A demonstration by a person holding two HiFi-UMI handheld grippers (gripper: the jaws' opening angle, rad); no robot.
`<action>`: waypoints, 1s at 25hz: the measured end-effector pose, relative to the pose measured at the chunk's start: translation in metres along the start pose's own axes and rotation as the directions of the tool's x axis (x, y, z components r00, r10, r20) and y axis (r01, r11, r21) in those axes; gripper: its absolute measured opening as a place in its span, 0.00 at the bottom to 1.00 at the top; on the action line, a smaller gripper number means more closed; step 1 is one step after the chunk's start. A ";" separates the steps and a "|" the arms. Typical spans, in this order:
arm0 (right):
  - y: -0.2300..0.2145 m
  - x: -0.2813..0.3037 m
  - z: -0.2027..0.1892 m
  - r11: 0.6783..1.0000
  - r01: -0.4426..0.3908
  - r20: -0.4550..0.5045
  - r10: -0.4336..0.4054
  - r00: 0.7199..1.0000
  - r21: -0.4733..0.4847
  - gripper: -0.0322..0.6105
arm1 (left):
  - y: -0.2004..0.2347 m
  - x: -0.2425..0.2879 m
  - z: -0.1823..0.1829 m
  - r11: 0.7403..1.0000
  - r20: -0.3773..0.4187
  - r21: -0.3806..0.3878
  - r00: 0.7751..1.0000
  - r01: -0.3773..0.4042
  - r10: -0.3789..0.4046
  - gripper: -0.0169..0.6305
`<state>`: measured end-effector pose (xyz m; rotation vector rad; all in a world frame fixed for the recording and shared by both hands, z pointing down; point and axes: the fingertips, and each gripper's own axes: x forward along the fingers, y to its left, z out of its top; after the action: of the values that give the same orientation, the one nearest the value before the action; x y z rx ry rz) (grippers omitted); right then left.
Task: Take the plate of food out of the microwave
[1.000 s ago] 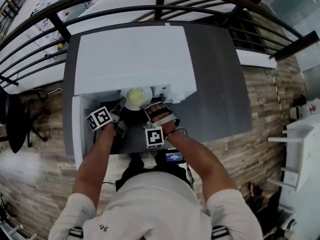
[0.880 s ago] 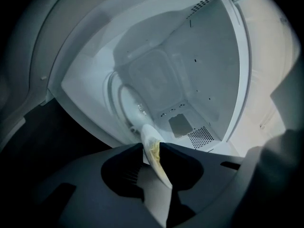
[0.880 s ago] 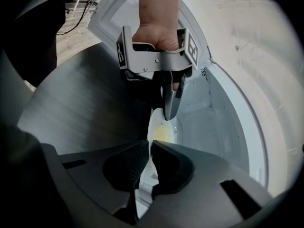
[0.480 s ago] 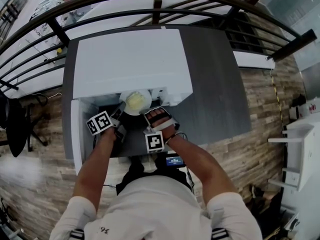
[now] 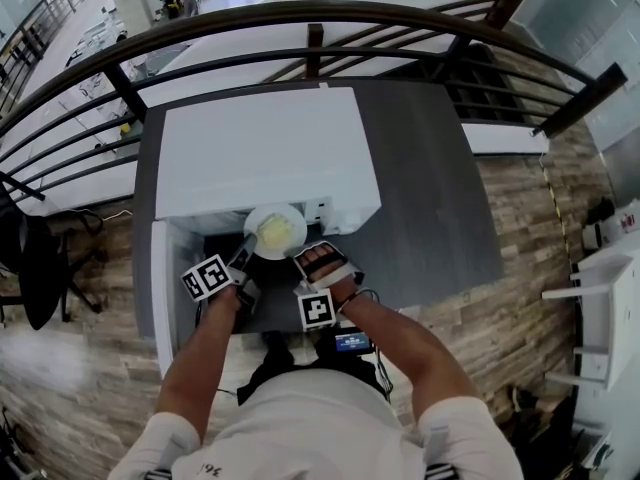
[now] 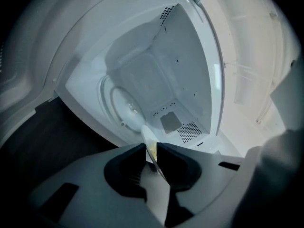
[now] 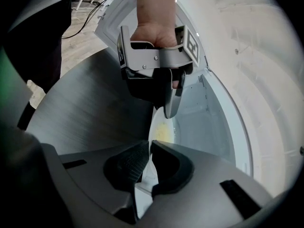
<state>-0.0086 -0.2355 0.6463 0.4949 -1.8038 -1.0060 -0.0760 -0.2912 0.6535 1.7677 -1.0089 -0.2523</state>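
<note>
Open microwave [image 5: 262, 153] | plate [image 5: 292, 217] rim between jaws | left gripper [image 5: 243, 256] just closed on it | right gripper [image 5: 303, 259] clamped

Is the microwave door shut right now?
No, the head view shows the microwave with its door swung open on the left, and the plate of food at the open front.

Office mezzanine, black railing [image 5: 315, 43], swivel chair [image 5: 28, 263]
</note>
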 end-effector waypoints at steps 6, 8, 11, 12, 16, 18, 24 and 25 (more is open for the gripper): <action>0.003 -0.023 0.005 1.000 -0.007 0.028 0.007 1.000 0.003 0.08 | -0.015 -0.013 -0.010 1.000 0.010 0.005 1.000 0.016 -0.016 0.14; 0.000 -0.030 0.006 1.000 0.004 0.032 -0.004 0.999 -0.003 0.08 | -0.020 -0.018 -0.011 1.000 0.014 0.020 1.000 0.008 -0.008 0.14; -0.002 -0.039 0.007 1.000 0.005 0.040 -0.005 0.999 -0.004 0.08 | -0.028 -0.023 -0.013 0.999 0.016 0.033 1.000 0.001 -0.002 0.14; -0.001 -0.042 0.007 1.000 0.001 0.044 -0.001 0.999 -0.001 0.08 | -0.032 -0.024 -0.014 1.000 0.015 0.029 1.000 0.010 -0.010 0.14; -0.005 -0.056 0.009 1.000 0.008 0.056 -0.008 0.998 0.006 0.08 | -0.047 -0.031 -0.015 0.999 0.018 0.041 1.000 0.016 -0.016 0.14; -0.009 -0.062 0.009 1.000 0.008 0.061 -0.009 0.998 0.008 0.08 | -0.054 -0.036 -0.013 0.998 0.022 0.055 1.000 0.010 -0.012 0.14; -0.022 -0.085 0.011 1.000 0.025 0.087 -0.027 0.996 0.016 0.08 | -0.081 -0.048 -0.011 0.998 0.047 0.061 0.999 0.017 -0.020 0.14; -0.024 -0.089 0.012 0.999 0.028 0.090 -0.029 0.996 0.018 0.08 | -0.085 -0.050 -0.011 0.998 0.051 0.060 0.998 0.020 -0.023 0.14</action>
<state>0.0176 -0.1817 0.5758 0.4936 -1.8913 -1.0483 -0.0570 -0.2384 0.5715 1.8343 -1.0440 -0.2852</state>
